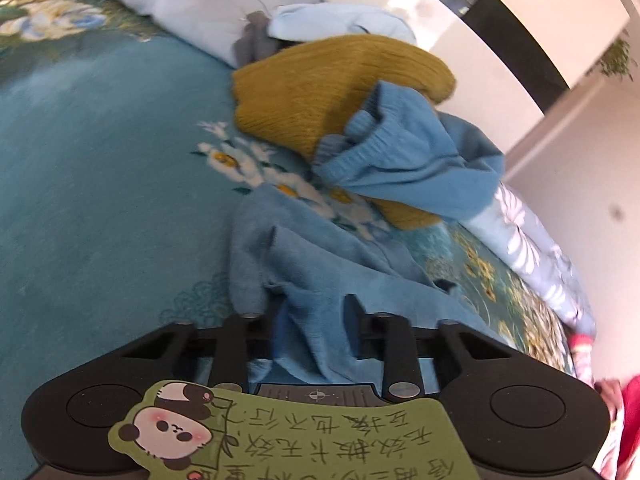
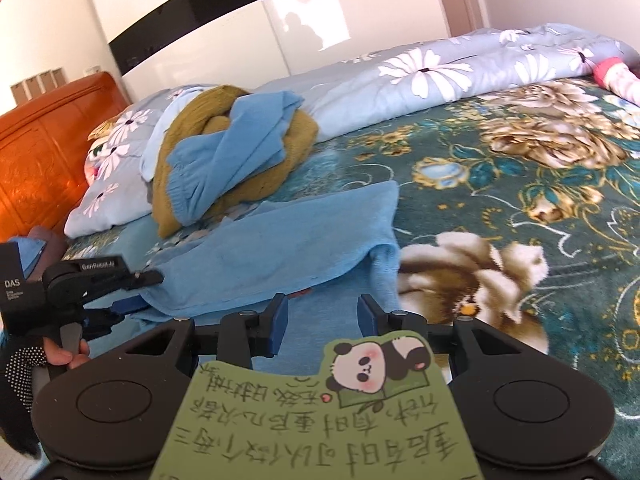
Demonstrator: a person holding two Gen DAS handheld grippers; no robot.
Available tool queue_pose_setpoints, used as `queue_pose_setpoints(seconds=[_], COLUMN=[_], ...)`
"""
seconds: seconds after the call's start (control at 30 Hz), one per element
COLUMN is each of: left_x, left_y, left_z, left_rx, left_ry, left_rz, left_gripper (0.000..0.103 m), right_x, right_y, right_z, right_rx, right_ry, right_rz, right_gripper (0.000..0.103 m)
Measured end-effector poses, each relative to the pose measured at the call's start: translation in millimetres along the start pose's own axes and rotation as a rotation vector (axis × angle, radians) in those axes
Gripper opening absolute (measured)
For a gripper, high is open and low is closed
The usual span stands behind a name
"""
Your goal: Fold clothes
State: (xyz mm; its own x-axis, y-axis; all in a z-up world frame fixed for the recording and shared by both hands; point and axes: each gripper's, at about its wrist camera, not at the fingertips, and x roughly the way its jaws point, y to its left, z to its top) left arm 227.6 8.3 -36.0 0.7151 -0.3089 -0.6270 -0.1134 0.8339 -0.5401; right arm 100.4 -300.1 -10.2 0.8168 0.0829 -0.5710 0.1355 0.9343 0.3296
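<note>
Lying spread on the teal floral bedspread point(image 2: 520, 168), the blue garment point(image 2: 280, 256) stretches from the left gripper point(image 2: 138, 280) at the near left out toward the middle of the bed. In the right wrist view the left gripper's fingers are pinched together on the garment's near left edge, with the cloth draping away to the right of them. The left wrist view agrees: blue fabric point(image 1: 312, 312) is bunched between that gripper's point(image 1: 310, 312) fingers and runs off toward the far side.

The right gripper point(image 2: 322, 320) sits just near of the garment's near edge, with its fingers apart and bedspread showing between the blue pads point(image 2: 280, 320). Nothing is held in it. The garment's folded right corner lies just far of its right finger.

Farther off on the left, a mustard knit sweater point(image 2: 256, 160) sits in a heap with a second blue garment point(image 2: 240, 148) tangled over it. This heap rests against a pale floral quilt point(image 2: 420, 72) along the far edge of the bed. An orange wooden headboard point(image 2: 44, 152) stands at the far left.
</note>
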Motion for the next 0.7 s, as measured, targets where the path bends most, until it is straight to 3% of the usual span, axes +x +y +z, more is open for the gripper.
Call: queue_pose_setpoints(seconds=[0.13, 0.27, 0.33, 0.47, 0.6, 0.7], left_x=[-5, -30, -30, -10, -9, -28], left_y=[-1, -12, -7, 18, 36, 41], left_z=[9, 23, 25, 14, 6, 9], left_rx=[0.007, 0.118, 0.111, 0.068, 0.027, 0.023], left_ry=[-0.011, -0.137, -0.130, -0.041, -0.016, -0.009], left_rz=[-0.033, -0.115, -0.084, 0.007, 0.029, 0.004], left_gripper=[0.004, 0.004, 0.004, 0.004, 0.004, 0.004], right_x=[0, -1, -3, -1, -3, -6], right_y=[-5, -11, -14, -18, -17, -19], right_z=[-3, -6, -7, -10, -11, -9], right_rx=[0.011, 0.020, 0.027, 0.046, 0.046, 0.036], right_ry=[0.005, 0.011, 0.012, 0.021, 0.021, 0.019], right_rz=[-0.005, -0.013, -0.017, -0.025, -0.024, -0.026], right_gripper=[0.040, 0.040, 0.040, 0.040, 0.040, 0.040])
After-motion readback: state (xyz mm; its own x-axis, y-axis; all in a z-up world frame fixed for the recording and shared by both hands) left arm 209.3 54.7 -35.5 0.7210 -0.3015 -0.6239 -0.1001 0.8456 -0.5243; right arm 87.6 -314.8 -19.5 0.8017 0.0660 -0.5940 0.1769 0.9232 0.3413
